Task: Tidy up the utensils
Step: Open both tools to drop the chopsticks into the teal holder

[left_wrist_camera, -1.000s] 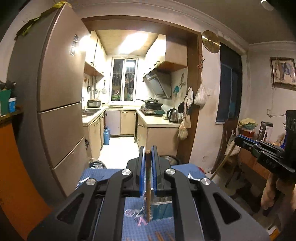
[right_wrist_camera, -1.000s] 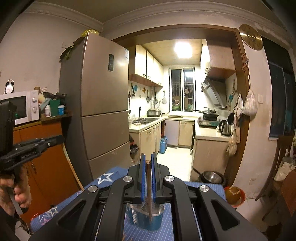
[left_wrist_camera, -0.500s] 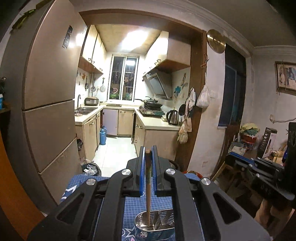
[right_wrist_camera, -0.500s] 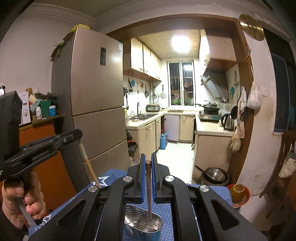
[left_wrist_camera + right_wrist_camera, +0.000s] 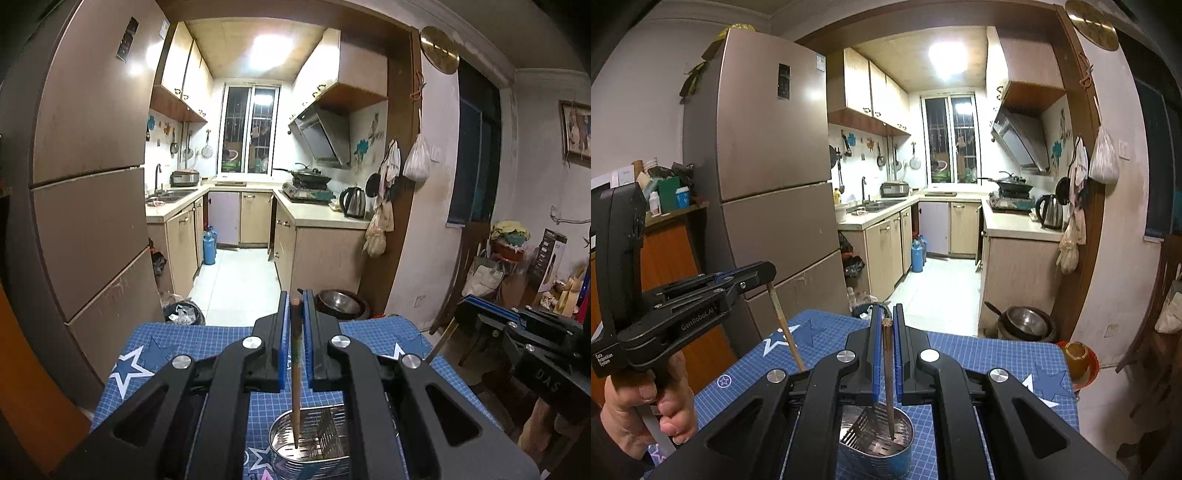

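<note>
My left gripper (image 5: 295,306) is shut on a wooden chopstick (image 5: 295,369) that hangs down with its tip inside the metal utensil holder (image 5: 310,448). My right gripper (image 5: 885,321) is shut on a second chopstick (image 5: 888,380), its tip also inside the holder (image 5: 877,443), which has a perforated divider. In the right wrist view the left gripper (image 5: 753,275) shows at the left with its chopstick (image 5: 785,328) angled down. In the left wrist view the right gripper (image 5: 480,310) shows at the right.
The holder stands on a blue grid mat with star prints (image 5: 207,343) over the table. A fridge (image 5: 768,177) is at the left, a metal pot (image 5: 1025,321) on the floor beyond the table, a bowl (image 5: 1076,354) at the right edge. The kitchen lies behind.
Both grippers have moved in over the holder and lowered; both chopstick tips now sit inside it. The left gripper has come closer to the right one.
</note>
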The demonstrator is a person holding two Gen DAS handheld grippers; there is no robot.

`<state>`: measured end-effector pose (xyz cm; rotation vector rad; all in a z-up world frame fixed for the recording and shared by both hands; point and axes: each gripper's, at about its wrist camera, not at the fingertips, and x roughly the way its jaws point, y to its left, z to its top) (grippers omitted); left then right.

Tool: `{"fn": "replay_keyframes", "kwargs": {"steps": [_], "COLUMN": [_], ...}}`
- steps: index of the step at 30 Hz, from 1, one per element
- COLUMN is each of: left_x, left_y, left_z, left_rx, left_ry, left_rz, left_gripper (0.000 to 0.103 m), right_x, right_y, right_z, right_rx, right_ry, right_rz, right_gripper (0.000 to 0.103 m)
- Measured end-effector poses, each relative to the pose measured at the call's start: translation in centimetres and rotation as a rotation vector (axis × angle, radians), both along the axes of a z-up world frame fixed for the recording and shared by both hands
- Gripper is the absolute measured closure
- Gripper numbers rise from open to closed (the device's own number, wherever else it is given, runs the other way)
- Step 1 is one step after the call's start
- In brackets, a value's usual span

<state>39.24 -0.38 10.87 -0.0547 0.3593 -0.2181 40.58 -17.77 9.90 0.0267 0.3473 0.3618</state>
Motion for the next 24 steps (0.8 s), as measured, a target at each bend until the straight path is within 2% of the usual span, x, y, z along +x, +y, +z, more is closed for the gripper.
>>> {"fn": "replay_keyframes", "kwargs": {"steps": [9, 10, 12, 13, 14, 20, 22, 24], "left_x": [0.1, 0.0, -0.2, -0.3, -0.6, -3.3, -5.6, -8.1], "left_y": [-0.4, -0.4, -0.3, -0.2, -0.2, 0.4, 0.8, 1.3], "left_z": [-0.6, -0.6, -0.6, -0.5, -0.5, 0.2, 0.4, 0.2], "left_rx": [0.010, 0.009, 0.005, 0.007, 0.013, 0.013, 0.036, 0.056], "left_ry": [0.006, 0.007, 0.005, -0.001, -0.010, -0.023, -0.036, -0.049], "left_rz": [-0.007, -0.006, 0.004, 0.010, 0.017, 0.023, 0.021, 0.008], "left_gripper": [0.097, 0.095, 0.078, 0.064, 0.057, 0.057, 0.057, 0.052], "right_x": [0.5, 0.4, 0.1, -0.1, -0.4, -3.5, -6.2, -9.9], "right_y": [0.1, 0.0, -0.1, -0.3, -0.4, -1.4, -2.3, -3.5], "right_z": [-0.9, -1.0, -0.9, -0.8, -0.7, 0.4, 0.6, 0.3], "right_rx": [0.003, 0.004, 0.005, 0.009, 0.012, 0.028, 0.022, 0.020], "right_ry": [0.012, 0.013, 0.006, 0.001, -0.003, -0.031, -0.052, -0.073], "right_rz": [0.011, 0.012, 0.013, 0.011, 0.009, 0.005, 0.017, 0.031], "right_gripper": [0.095, 0.094, 0.075, 0.073, 0.072, 0.072, 0.072, 0.072]}}
